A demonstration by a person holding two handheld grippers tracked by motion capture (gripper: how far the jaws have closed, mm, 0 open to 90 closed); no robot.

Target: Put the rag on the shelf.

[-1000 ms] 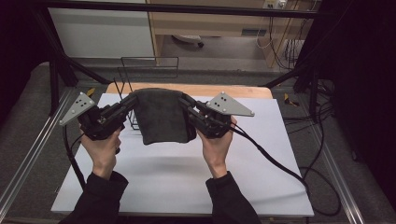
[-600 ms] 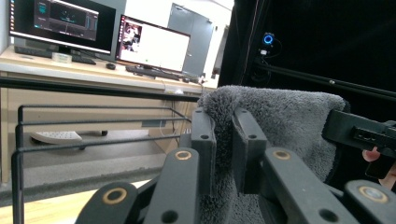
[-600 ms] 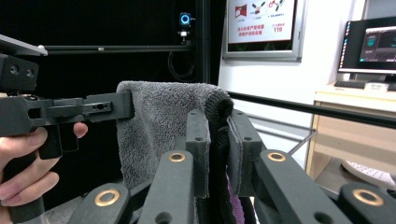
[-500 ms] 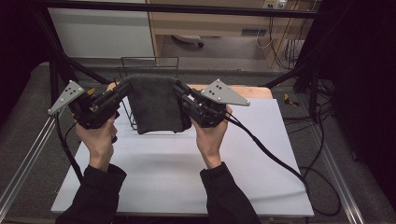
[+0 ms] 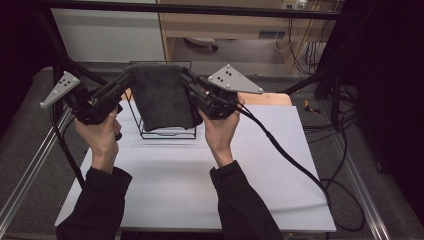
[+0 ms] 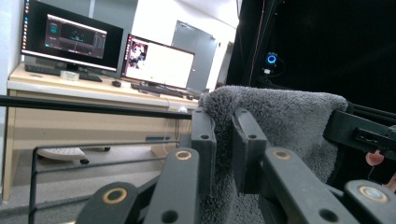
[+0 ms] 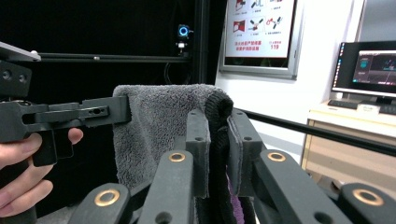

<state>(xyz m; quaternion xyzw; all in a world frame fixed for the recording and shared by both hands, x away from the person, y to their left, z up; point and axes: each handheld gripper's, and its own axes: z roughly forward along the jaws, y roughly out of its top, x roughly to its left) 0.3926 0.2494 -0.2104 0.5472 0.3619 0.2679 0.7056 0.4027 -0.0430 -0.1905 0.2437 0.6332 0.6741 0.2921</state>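
While the dark grey towel (image 5: 162, 97) hangs stretched between the two grippers, it is held up in the air right over the black wire rack (image 5: 167, 131) that stands at the far side of the worktop (image 5: 200, 180), its lower edge dangling down in front of the rack's frame. From where I stand the job looks about halfway through: the towel is picked up, spread by its top corners and carried to the rack, but I would judge that it is not yet draped over the top bar or let go, so lowering it onto the rack and releasing it are left. The left gripper (image 6: 224, 140) has its jaws nearly closed, pinching a fold of the towel's top corner between the pads, as the left gripper view shows close up. The right gripper (image 7: 217, 140) does the same at the other corner, jaws squeezed almost together on a rolled edge of the cloth, with a bit of purple showing lower down between them. Both hands are raised above the rack, one at either side of it, and the towel sags slightly between them.
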